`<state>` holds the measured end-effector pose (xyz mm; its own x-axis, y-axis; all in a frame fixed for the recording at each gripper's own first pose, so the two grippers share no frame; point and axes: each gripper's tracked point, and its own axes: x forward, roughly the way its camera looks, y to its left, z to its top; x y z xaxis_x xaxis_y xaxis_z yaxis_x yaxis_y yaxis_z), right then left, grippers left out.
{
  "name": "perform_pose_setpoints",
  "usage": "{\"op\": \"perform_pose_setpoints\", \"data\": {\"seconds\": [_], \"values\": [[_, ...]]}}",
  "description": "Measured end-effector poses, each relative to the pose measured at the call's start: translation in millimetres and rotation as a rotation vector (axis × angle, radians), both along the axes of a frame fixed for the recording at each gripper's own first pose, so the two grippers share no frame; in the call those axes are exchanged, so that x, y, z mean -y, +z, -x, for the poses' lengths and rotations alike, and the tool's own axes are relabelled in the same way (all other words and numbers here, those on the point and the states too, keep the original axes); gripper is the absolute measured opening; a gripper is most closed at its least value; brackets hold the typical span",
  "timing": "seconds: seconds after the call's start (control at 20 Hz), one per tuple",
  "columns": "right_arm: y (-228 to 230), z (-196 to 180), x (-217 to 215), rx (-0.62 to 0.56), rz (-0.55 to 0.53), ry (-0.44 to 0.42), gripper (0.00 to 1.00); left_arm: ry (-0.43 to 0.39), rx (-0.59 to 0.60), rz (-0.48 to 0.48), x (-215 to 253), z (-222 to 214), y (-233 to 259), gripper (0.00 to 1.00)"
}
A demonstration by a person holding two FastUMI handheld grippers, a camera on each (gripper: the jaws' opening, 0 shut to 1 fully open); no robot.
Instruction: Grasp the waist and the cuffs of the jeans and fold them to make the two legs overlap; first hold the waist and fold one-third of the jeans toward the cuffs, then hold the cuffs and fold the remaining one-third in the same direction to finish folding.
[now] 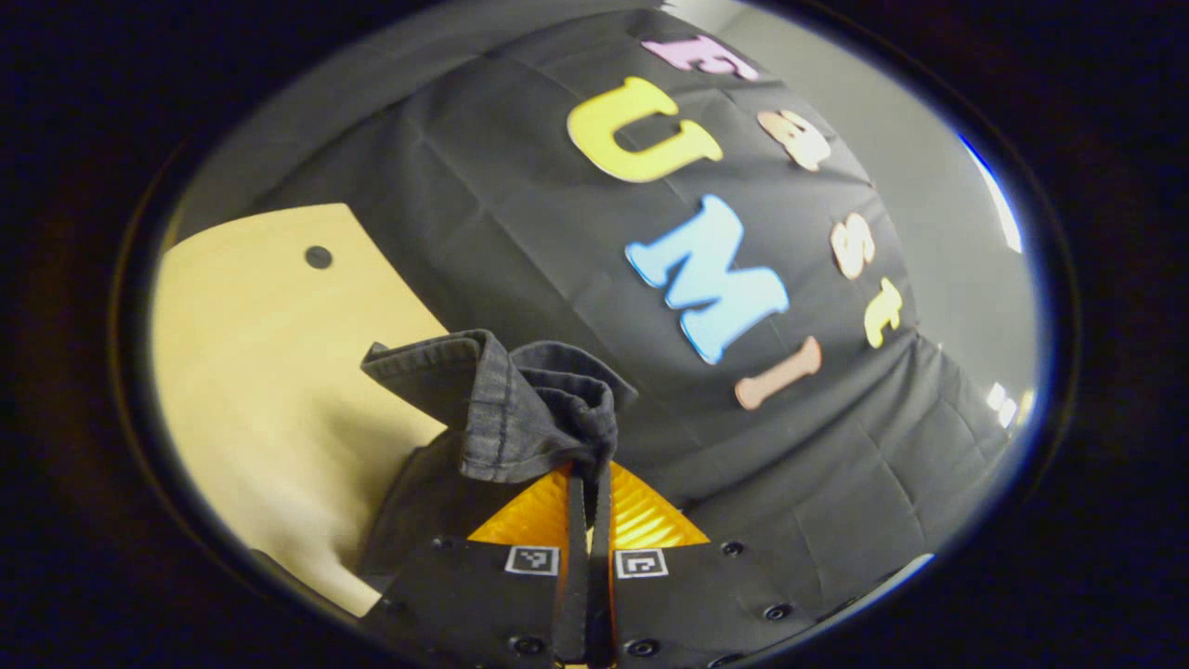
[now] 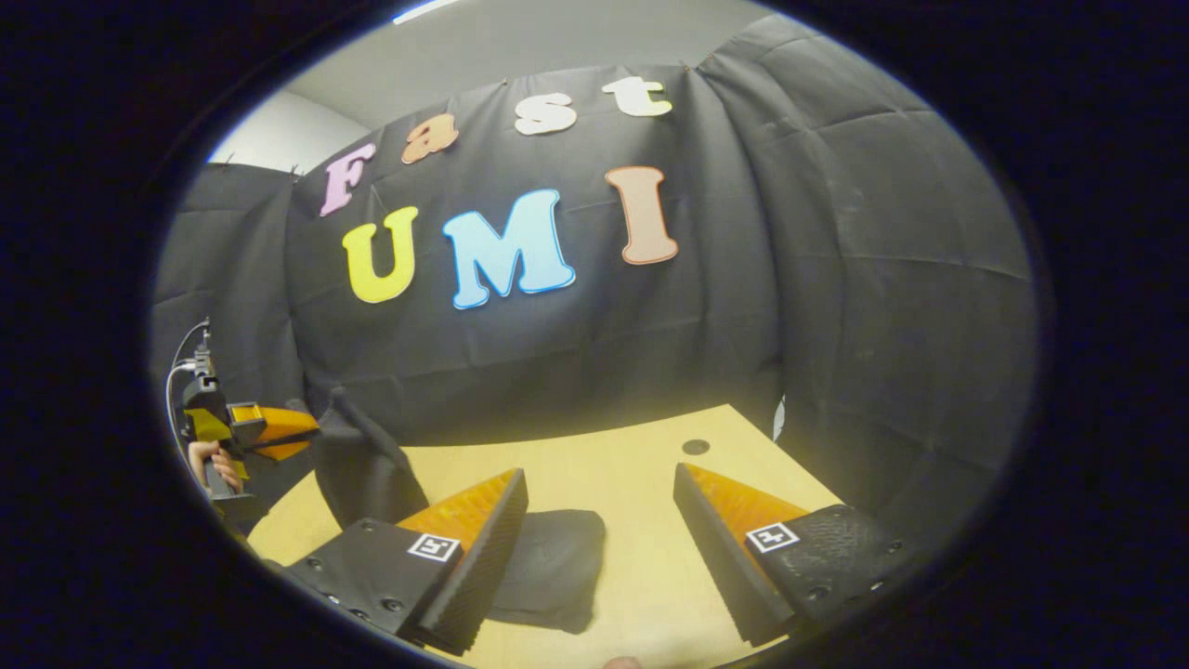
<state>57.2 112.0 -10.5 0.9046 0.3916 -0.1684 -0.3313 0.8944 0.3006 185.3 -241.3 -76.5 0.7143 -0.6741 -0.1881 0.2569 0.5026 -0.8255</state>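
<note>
The left gripper (image 1: 587, 506) has its fingers pinched on a bunched hem of the jeans (image 1: 520, 409), lifted off the table (image 1: 269, 372); whether that hem is waist or cuff I cannot tell. The right gripper (image 2: 604, 548) hangs over the table with fingers spread wide and empty, a dark fold of the jeans lying just under them. This looks like a fold in progress. Next, the right fingers should drop and close on that cloth.
</note>
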Motion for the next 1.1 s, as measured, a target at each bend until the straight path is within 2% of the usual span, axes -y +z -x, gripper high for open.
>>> {"op": "perform_pose_setpoints", "data": {"seconds": [0.15,0.25,0.35,0.45,0.65,0.7,0.75,0.85,0.9,0.95,1.0,1.05,1.1], "values": [[-13.2,2.3,12.7,-0.02,-0.005,0.047,0.95,-0.161,0.0,-0.142,96.3,58.5,-40.4,0.08],[-22.2,2.4,19.3,-0.033,-0.002,0.077,0.95,-0.239,-0.013,-0.298,144.4,84.6,-85.7,0.08],[-29.4,3.3,23.5,-0.048,0.001,0.1,0.95,-0.271,0.01,-0.427,165.2,94.8,-125.8,0.08],[-33.4,5.6,25.9,-0.052,0.0,0.112,0.95,-0.281,0.02,-0.497,169.1,105.8,-155.6,0.08],[-43.2,6.0,23.2,-0.064,-0.006,0.115,0.95,-0.247,0.004,-0.494,164.2,109.9,-164.0,0.08],[-45.6,7.6,22.3,-0.069,-0.005,0.114,0.95,-0.244,0.004,-0.487,161.6,110.3,-165.5,0.15],[-46.7,7.6,20.7,-0.075,-0.006,0.114,0.95,-0.241,0.002,-0.486,161.3,109.1,-168.6,0.11],[-45.8,11.2,16.1,-0.079,-0.01,0.123,0.95,-0.239,0.009,-0.486,160.8,110.4,-168.3,0.13],[-45.9,12.1,15.1,-0.074,-0.004,0.122,0.95,-0.244,0.009,-0.484,162.0,112.1,-168.6,0.16],[-44.0,11.5,15.9,-0.067,0.003,0.116,0.95,-0.248,0.011,-0.487,160.6,112.9,-169.3,0.25],[-42.1,11.2,13.1,-0.062,0.002,0.115,0.95,-0.27,0.015,-0.471,162.0,115.9,-166.2,0.2],[-39.3,11.2,11.3,-0.057,-0.002,0.115,0.95,-0.27,0.02,-0.479,160.7,118.6,-165.3,0.29],[-38.4,11.4,9.6,-0.053,0.0,0.115,0.95,-0.268,0.028,-0.487,160.0,117.9,-162.1,0.29]]}}
